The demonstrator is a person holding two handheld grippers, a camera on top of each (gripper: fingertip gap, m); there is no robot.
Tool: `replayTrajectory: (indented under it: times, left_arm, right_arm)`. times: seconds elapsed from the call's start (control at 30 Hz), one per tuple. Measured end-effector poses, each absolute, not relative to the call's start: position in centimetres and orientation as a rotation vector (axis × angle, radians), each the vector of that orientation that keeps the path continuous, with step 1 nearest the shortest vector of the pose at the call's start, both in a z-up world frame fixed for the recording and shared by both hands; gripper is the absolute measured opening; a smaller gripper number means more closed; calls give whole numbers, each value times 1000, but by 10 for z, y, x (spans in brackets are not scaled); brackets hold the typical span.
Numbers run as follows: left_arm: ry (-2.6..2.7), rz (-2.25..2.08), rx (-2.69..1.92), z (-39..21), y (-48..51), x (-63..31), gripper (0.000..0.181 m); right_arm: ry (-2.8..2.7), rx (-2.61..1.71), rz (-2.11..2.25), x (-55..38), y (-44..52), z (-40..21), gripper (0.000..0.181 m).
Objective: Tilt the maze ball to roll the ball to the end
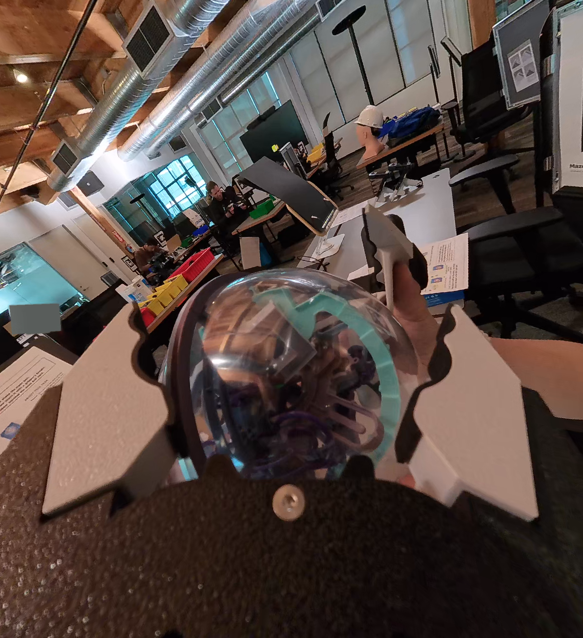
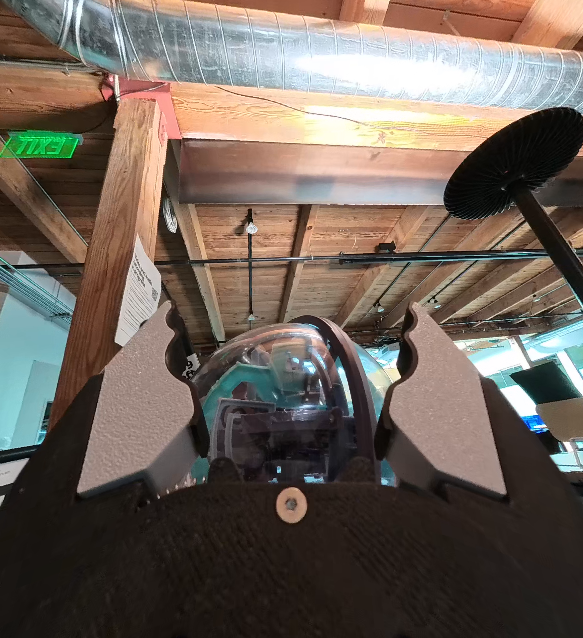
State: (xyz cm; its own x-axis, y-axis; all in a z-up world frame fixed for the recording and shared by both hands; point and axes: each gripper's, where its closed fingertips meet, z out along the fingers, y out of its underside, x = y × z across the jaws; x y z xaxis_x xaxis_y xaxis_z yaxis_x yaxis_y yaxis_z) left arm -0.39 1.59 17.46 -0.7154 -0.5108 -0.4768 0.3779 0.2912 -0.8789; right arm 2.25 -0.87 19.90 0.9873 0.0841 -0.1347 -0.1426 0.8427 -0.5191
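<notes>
The maze ball (image 1: 283, 373) is a clear sphere with a dark rim band, a teal track and purple and grey tracks inside. My left gripper (image 1: 293, 331) is shut on it, one grey finger (image 1: 110, 397) pressing each side. My right gripper (image 2: 291, 331) also grips the maze ball (image 2: 283, 397) and points up at the ceiling. One finger of the right gripper (image 1: 386, 248) shows behind the ball in the left wrist view, with a person's hand (image 1: 417, 328) beside it. I cannot make out the small ball inside.
A white desk (image 1: 431, 203) with papers lies beyond the ball, with black office chairs (image 1: 524, 241) to the right. Tables with red and yellow bins (image 1: 193, 272) and seated people stand farther off. A wooden post (image 2: 117, 241), a duct (image 2: 317, 51) and a black floor lamp (image 2: 514, 162) are overhead.
</notes>
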Motion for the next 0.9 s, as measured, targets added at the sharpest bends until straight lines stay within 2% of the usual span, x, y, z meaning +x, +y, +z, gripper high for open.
replayTrajectory:
  times: [0.3, 0.43, 0.47, 0.53, 0.6, 0.7, 0.9]
  left_arm:
    - [1795, -1509, -72, 180, 11, -13, 157]
    - [1730, -1478, 53, 180, 0, -40, 157]
    - [1713, -1472, 65, 180, -1, -38, 156]
    - [1858, -1547, -288, 160, 19, 19, 158]
    - [2007, -1615, -676, 128, 38, 54, 158]
    - [1994, -1603, -525, 111, 38, 45, 158]
    - [1959, -1688, -532, 101, 46, 54, 158]
  right_arm:
    - [71, -549, 101, 13, -15, 205, 124]
    - [-48, -526, 18, -21, -27, 207, 124]
    - [-59, -552, -30, -23, -23, 207, 129]
    - [166, -767, 31, 30, 16, 185, 148]
    - [355, -802, 179, 66, 32, 154, 146]
    - [363, -788, 184, 65, 34, 133, 143]
    - [382, -823, 152, 74, 39, 124, 142]
